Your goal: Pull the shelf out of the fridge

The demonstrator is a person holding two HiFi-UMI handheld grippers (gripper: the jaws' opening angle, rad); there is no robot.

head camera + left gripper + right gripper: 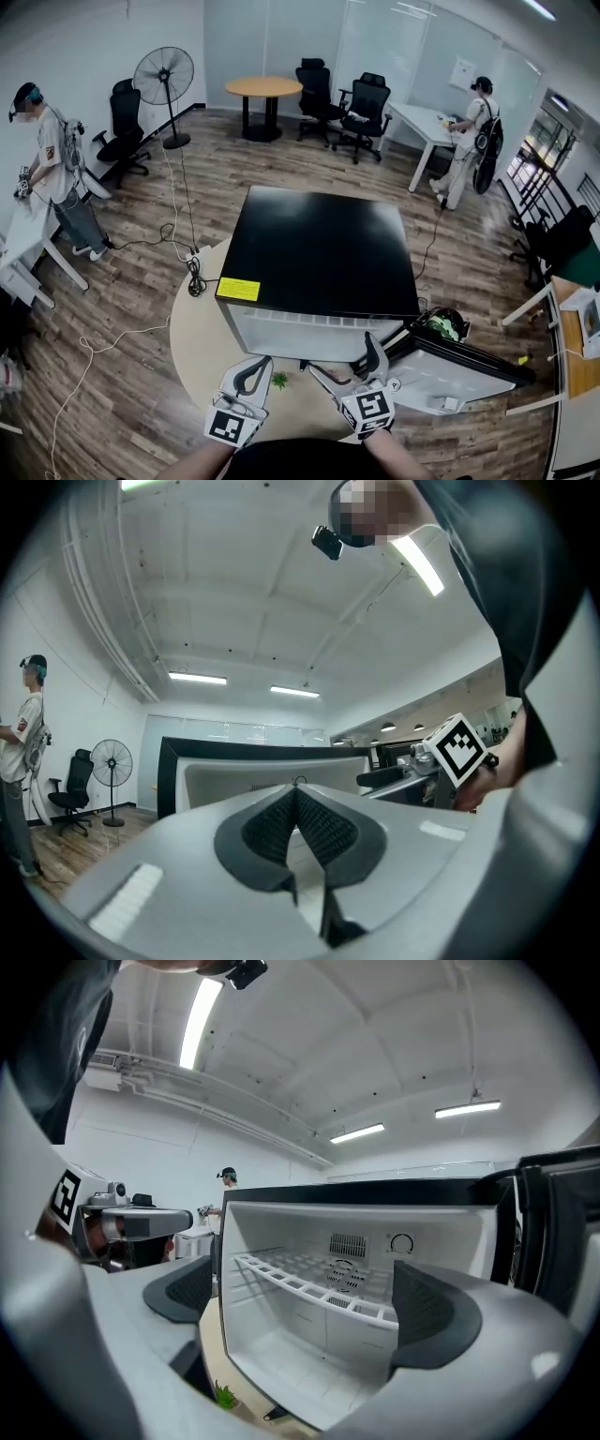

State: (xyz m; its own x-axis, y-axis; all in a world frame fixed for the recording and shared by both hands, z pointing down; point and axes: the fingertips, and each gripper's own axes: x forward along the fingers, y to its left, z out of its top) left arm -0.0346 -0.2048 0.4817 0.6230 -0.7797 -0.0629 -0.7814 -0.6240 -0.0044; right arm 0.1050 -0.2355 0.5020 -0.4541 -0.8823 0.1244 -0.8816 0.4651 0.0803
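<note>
Shelf (309, 1286) sits inside the open fridge (319, 253), up high. My right gripper (345, 361) is wide open in front of it; my left gripper (298, 803) is closed.

left gripper (259, 364): pale grey moulded shell, broad and rounded. in its own view i see black ribbed pads (272, 829) set in a dark grey surround, with a small paler rectangular patch on the shell to either side.

right gripper (345, 356): same grey body, with the same black textured pads (427, 1312) on dark curved backing.

each gripper carries a white cube printed with black square markers: left cube (232, 427), right cube (367, 410).

the person wears a dark top (300, 461), and the forearms are bare below it. a small black camera (327, 542) sits at the head.
</note>
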